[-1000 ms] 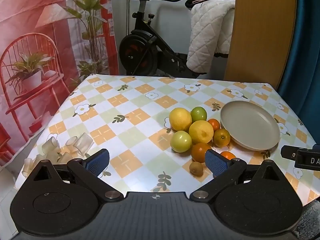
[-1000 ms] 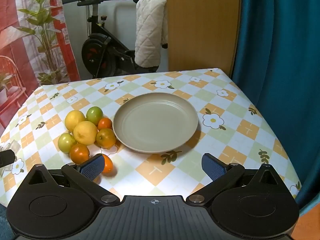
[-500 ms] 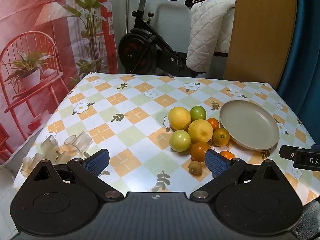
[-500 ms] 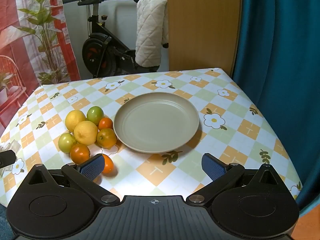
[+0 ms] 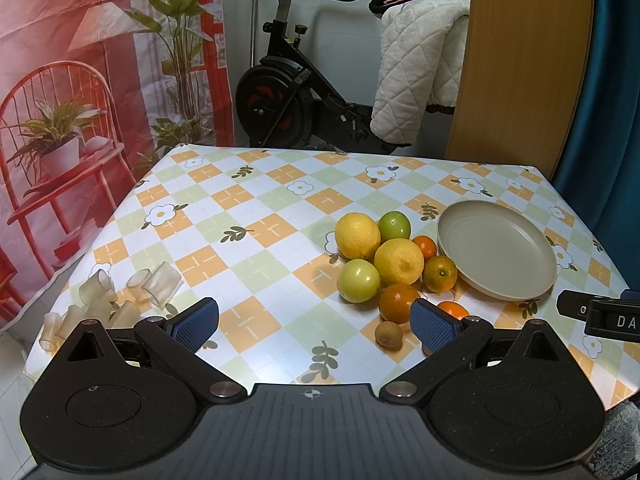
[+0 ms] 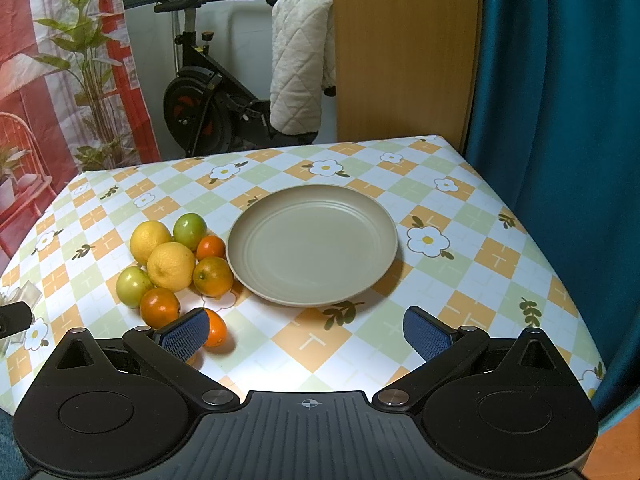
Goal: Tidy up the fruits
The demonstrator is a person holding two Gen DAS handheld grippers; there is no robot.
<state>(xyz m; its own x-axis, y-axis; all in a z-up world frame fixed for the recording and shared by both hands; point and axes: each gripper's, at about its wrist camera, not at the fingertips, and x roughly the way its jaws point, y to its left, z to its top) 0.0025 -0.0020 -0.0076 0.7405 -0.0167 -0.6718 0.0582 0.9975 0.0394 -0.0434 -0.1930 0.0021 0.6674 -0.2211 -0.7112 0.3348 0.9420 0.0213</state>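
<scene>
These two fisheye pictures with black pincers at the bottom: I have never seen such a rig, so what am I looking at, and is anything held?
Each picture comes from a camera on a hand-held gripper, looking forward along its two blue-padded fingers. A person holds one in each hand; there is no robot arm. The left gripper and right gripper are both open and hold nothing. On the checkered tablecloth lies a pile of fruit: two lemons, green fruits, oranges and a small kiwi. Beside it stands a beige plate with nothing on it. Pale cups lie at the left edge.
</scene>
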